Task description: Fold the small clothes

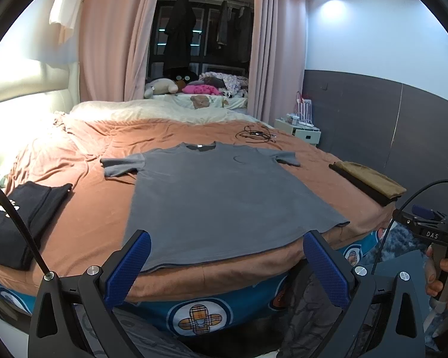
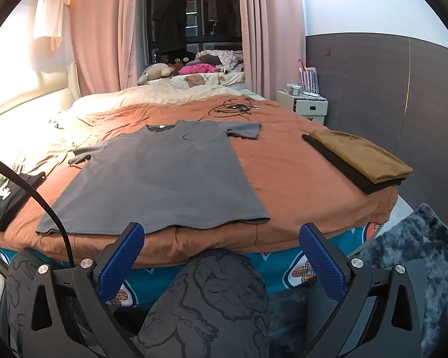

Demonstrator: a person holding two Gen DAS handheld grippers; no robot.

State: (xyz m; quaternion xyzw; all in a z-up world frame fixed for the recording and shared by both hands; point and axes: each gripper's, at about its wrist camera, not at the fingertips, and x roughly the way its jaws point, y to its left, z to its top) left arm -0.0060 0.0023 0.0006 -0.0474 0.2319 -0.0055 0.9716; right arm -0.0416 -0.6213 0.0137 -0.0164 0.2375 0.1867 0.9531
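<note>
Grey tee (image 1: 221, 191) flat on bed – both grippers' jaws wide, empty; right gripper (image 1: 433, 234) marked "DAS".

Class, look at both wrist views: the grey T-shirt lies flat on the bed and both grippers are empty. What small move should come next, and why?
Probably bring both grippers forward and down to the near hem of the grey T-shirt. It lies spread flat and unfolded on the brown blanket, while the left gripper and right gripper hang short of the bed's edge, jaws wide open and holding nothing.
</note>
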